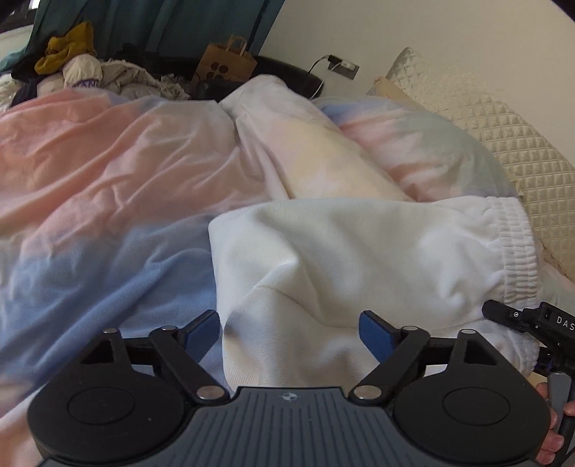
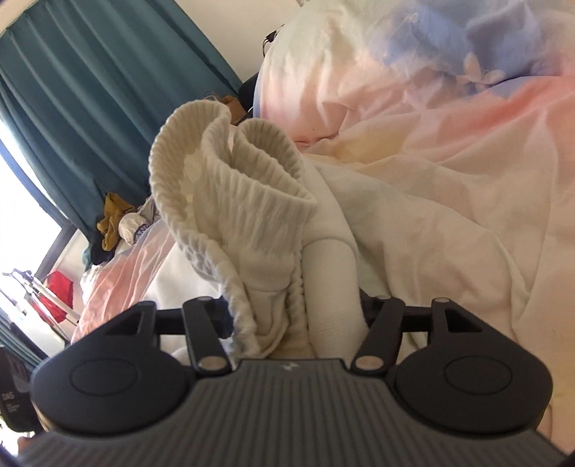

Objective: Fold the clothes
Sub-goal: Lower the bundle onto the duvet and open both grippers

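Lying on a bed under a pastel duvet (image 1: 107, 172) of pink, blue and yellow: one white garment (image 1: 359, 258), folded over, elastic waistband (image 1: 517, 244) at its right end. At the far left, before a teal curtain (image 1: 143, 21), a heap of loose clothes (image 1: 82, 68) with a mustard piece on top; to its right a brown paper bag (image 1: 226, 61) with handles, standing upright, contents hidden. Further right, a wall socket (image 1: 343, 66) with a plugged cable, then a cream quilted pillow (image 1: 503, 143) along the wall. Left gripper (image 1: 289, 334): blue pads spread wide, a fold of the white garment between them, neither pad seen pressing it. Right gripper (image 2: 291, 316): jaws partly apart, the garment's ribbed cuff (image 2: 233, 186) and gathered cloth bunched up between them; the pads are hidden behind the cloth, so grip cannot be told. A red item (image 2: 59, 291) shows far left in the right wrist view.
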The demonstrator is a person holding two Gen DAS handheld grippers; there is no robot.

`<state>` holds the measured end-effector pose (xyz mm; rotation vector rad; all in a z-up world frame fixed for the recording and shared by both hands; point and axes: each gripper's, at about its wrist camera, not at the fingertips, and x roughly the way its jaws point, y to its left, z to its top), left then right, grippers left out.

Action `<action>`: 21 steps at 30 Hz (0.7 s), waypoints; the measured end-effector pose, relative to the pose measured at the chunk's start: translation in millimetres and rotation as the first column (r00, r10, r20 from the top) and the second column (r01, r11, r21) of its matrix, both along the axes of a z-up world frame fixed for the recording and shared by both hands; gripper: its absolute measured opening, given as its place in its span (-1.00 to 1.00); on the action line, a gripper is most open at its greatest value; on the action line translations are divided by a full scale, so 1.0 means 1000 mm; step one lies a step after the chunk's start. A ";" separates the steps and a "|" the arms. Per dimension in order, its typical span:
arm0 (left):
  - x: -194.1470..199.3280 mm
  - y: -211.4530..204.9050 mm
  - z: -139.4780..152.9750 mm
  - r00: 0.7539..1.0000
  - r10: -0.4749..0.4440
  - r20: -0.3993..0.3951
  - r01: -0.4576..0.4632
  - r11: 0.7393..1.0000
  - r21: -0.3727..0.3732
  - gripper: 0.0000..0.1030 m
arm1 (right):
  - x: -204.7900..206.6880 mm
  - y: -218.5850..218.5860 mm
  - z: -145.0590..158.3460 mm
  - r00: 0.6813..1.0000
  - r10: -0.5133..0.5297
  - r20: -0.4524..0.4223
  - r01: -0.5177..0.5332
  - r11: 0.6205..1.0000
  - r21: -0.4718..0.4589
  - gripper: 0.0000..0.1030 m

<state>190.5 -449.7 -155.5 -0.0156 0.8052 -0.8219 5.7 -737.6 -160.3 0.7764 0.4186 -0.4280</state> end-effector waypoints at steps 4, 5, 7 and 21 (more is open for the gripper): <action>-0.031 0.022 0.041 0.995 0.007 0.097 -0.006 1.000 -0.011 0.96 | -0.024 0.012 0.025 0.999 -0.048 0.006 0.049 0.997 -0.054 0.62; -0.039 0.027 0.051 0.993 0.008 0.118 -0.007 1.000 -0.011 0.98 | -0.029 0.015 0.032 0.998 -0.057 0.012 0.058 0.996 -0.075 0.63; -0.056 0.037 0.072 0.988 0.011 0.154 -0.009 1.000 -0.016 0.99 | -0.040 0.024 0.051 0.998 -0.063 0.022 0.065 0.991 -0.115 0.67; -0.208 0.134 0.182 0.954 0.020 0.298 -0.016 1.000 -0.017 0.99 | -0.108 0.140 0.168 0.996 0.094 -0.001 -0.087 0.923 -0.375 0.75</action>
